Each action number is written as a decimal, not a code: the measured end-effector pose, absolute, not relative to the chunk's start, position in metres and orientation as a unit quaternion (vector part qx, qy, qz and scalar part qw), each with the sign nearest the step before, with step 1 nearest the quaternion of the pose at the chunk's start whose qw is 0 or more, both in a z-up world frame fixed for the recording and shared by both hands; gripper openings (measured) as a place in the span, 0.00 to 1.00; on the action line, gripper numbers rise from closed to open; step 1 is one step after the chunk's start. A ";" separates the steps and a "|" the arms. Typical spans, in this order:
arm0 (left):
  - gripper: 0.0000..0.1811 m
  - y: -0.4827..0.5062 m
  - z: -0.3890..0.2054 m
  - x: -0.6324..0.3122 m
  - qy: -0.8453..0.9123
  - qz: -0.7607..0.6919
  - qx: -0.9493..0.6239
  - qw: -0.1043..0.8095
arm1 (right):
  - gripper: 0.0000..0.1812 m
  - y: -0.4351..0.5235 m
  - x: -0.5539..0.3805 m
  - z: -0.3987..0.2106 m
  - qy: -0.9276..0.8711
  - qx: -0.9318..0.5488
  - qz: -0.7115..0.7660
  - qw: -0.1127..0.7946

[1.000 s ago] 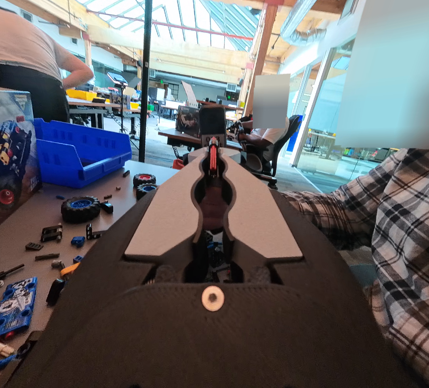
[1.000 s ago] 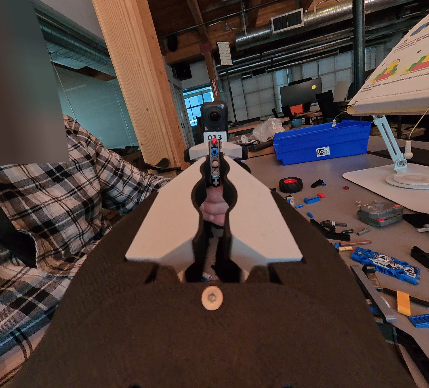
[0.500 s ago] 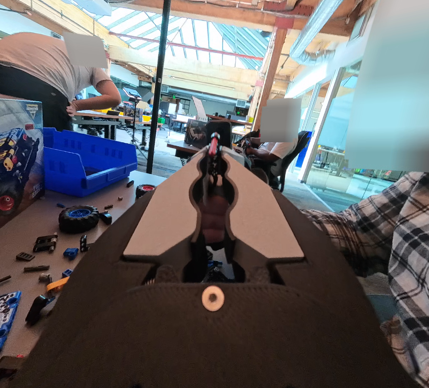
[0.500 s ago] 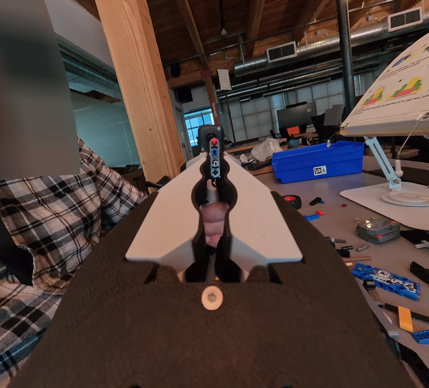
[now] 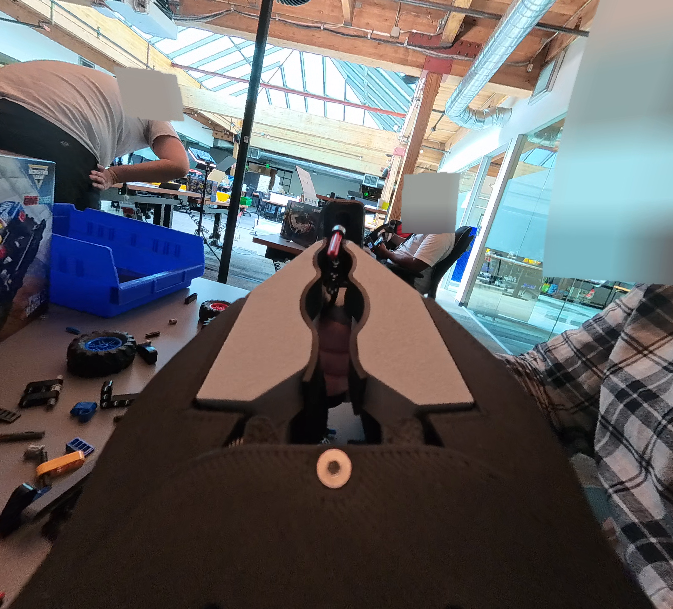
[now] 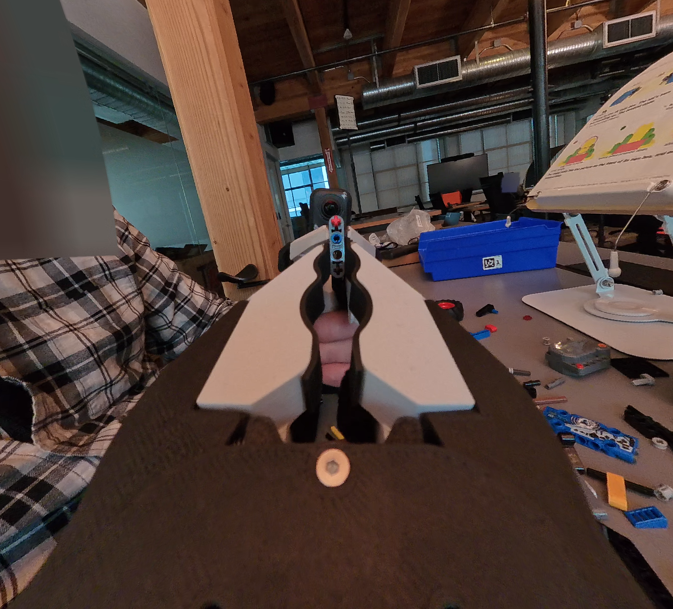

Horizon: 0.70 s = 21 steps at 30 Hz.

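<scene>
Grey worktop (image 6: 510,347) strewn with toy parts, my left gripper (image 5: 335,245) fingers pinched shut on red axle pin (image 5: 333,244), my right gripper (image 6: 337,249) fingers clamped on grey holed beam (image 6: 336,249), both raised, tips meeting

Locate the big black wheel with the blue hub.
In the left wrist view, the black wheel with the blue hub lies on the grey table at left, in front of the blue bin.

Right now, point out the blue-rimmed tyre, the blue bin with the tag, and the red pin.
blue-rimmed tyre (image 5: 100,351), left wrist view, blue hub.
blue bin (image 6: 466,253), right wrist view, front wall.
red pin (image 5: 333,245), left wrist view, shaft.
</scene>
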<state>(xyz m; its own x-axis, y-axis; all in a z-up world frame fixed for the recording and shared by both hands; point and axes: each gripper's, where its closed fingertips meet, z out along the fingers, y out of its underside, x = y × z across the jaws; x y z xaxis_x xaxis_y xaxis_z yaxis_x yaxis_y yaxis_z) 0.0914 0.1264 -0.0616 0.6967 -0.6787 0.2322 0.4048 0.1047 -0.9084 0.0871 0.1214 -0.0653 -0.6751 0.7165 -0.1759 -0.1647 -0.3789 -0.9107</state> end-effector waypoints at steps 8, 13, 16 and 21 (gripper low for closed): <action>0.01 0.125 -0.063 0.093 0.150 -0.329 -0.581 0.729 | 0.02 0.121 0.088 -0.064 -0.486 -0.287 0.770 0.298; 0.00 0.120 -0.065 0.089 0.178 -0.291 -0.594 0.729 | 0.02 0.121 0.093 -0.059 -0.491 -0.281 0.755 0.333; 0.00 0.114 -0.070 0.060 0.155 -0.281 -0.603 0.730 | 0.02 0.165 0.121 -0.038 -0.406 -0.276 0.790 0.367; 0.00 0.127 -0.105 0.074 0.211 -0.235 -0.667 0.675 | 0.02 0.154 0.100 -0.063 -0.477 -0.318 0.746 0.340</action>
<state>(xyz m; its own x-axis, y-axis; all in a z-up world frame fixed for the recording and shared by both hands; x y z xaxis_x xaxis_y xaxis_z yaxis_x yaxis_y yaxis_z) 0.0738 0.1273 -0.1046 0.8010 -0.5980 0.0285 0.0351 -0.0006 -0.9994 0.0996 0.1540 -0.0633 -0.5671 0.8098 -0.1507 -0.2033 -0.3149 -0.9271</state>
